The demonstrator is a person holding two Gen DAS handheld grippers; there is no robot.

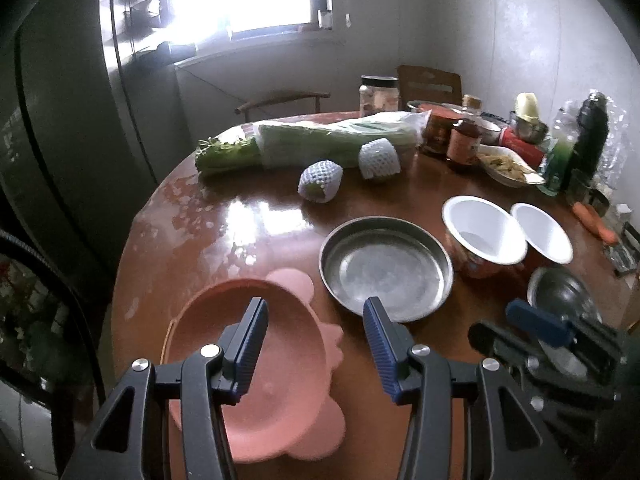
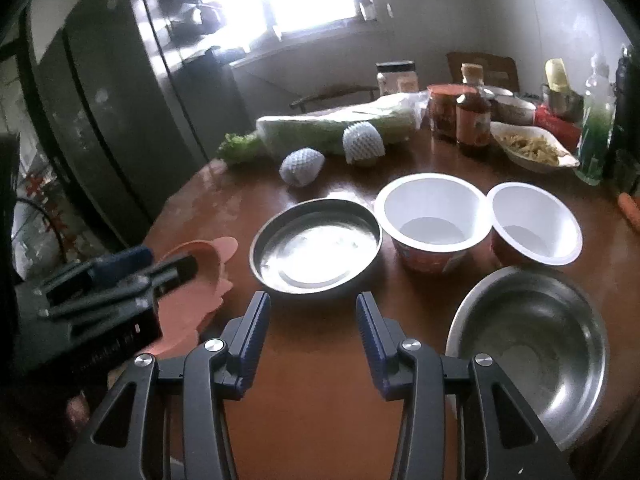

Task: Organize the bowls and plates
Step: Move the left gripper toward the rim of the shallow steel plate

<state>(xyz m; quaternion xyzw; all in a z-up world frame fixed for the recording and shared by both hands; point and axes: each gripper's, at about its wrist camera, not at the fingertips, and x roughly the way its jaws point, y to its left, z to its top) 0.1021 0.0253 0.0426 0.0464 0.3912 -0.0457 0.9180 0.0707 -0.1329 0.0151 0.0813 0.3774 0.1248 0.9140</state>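
Left tongs (image 1: 315, 312) parted, empty, over pink plate (image 1: 256, 376) on table (image 1: 248, 224). Right tongs (image 2: 313, 306) parted, empty; steel plate (image 2: 316, 246) just ahead, steel bowl (image 2: 532, 344) to their right, two white bowls (image 2: 434, 216) beyond.

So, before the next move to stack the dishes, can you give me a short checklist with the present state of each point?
1. Left hand-held gripper empty, jaws apart: ok.
2. Right hand-held gripper empty, jaws apart: ok.
3. Pink plate lies flat under the left one and nothing is on it: ok.
4. Steel plate empty and free all around: ok.
5. Two white bowls upright and empty, but their rims seem to touch, so lifting one may disturb the other: not ok.
6. Steel bowl empty: ok; whether its near rim is clear of the table edge: cannot tell.
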